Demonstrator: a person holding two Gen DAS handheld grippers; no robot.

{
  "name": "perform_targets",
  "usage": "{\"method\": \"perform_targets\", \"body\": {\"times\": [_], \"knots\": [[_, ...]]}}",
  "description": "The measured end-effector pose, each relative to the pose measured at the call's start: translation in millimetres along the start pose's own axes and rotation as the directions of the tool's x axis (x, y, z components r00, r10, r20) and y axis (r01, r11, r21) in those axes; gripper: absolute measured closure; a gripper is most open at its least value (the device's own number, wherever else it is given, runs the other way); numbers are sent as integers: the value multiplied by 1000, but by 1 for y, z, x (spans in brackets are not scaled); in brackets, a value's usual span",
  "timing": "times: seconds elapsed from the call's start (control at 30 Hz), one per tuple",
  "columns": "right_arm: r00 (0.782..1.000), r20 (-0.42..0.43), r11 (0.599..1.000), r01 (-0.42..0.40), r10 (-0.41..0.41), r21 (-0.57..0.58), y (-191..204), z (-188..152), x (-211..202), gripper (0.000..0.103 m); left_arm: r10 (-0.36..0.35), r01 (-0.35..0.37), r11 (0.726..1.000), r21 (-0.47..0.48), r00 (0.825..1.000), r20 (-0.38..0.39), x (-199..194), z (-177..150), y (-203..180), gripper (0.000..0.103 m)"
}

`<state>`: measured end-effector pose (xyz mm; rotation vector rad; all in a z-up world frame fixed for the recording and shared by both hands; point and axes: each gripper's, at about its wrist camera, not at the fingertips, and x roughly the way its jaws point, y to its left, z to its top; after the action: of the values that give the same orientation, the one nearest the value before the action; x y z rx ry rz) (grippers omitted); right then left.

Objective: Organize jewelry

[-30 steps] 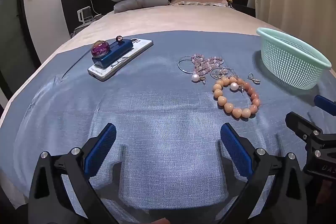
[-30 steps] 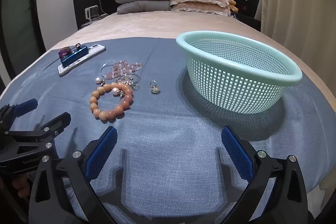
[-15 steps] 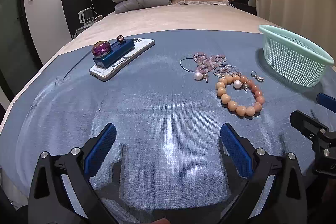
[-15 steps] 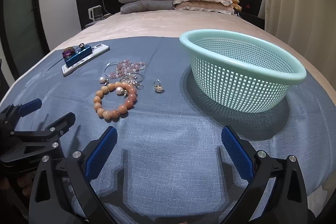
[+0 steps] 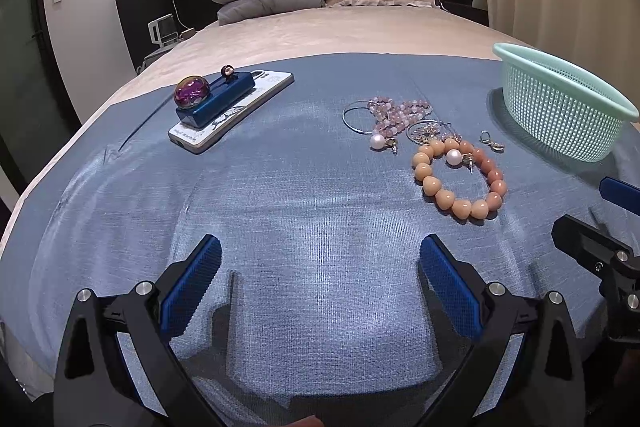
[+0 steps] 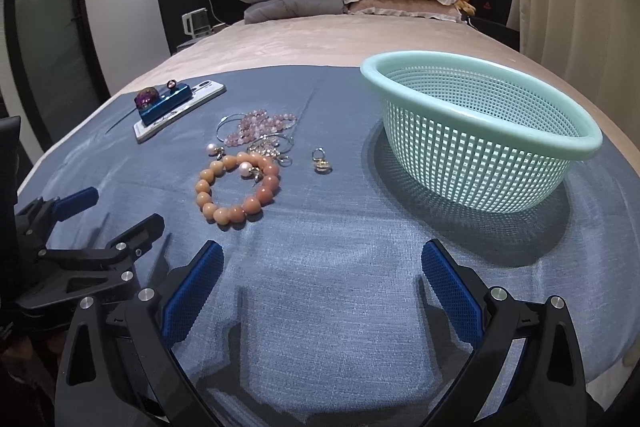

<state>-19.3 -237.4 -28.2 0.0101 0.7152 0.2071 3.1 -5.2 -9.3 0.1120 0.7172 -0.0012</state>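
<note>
- The bed [image 6: 320, 39] is seen covered at its near end by a blue cloth [image 6: 340, 267], on which everything is laid.
- A mint-green mesh basket [image 6: 480, 163] is set upright on the right of the cloth, well apart from the jewelry.
- The left hand-held gripper [image 5: 318, 287] is held wide open over bare cloth, with nothing between its blue pads [image 5: 192, 283].
- The right hand-held gripper [image 6: 320, 291] is likewise spread wide and empty (near the basket, not touching it).
- A white phone [image 5: 236, 115] lies at the far left, with a blue box [image 5: 218, 99] on it; a purple glass ball [image 5: 191, 91] is carried on the box.
- An orange bead bracelet [image 5: 460, 183] is laid in a ring between the phone and the basket.
- A pink bead strand [image 5: 400, 111] lies just behind it, beside a thin silver hoop [image 5: 356, 115].
- Two pearl earrings [image 5: 378, 141] are seen (one inside the bracelet's ring).
- A small gold clasp piece [image 6: 322, 161] lies alone, nearest the basket.
</note>
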Motion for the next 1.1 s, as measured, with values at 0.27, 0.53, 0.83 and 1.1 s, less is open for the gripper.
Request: {"method": "perform_targets", "body": {"times": [0.27, 0.53, 0.83, 1.1], "knots": [[1000, 3, 1000, 3, -3, 0, 0, 0, 2, 8, 0, 0, 1000, 5, 1000, -10, 4, 1, 0, 6], [1000, -4, 1000, 24, -24, -17, 3, -1, 5, 8, 19, -19, 999, 32, 1000, 11, 0, 0, -5, 6], [999, 0, 999, 34, -34, -10, 1, 0, 5, 8, -5, 6, 1000, 18, 1000, -8, 1, 0, -4, 6], [999, 7, 999, 38, -38, -11, 1, 0, 3, 8, -20, 20, 1000, -1, 1000, -14, 3, 1, 0, 6]]}}
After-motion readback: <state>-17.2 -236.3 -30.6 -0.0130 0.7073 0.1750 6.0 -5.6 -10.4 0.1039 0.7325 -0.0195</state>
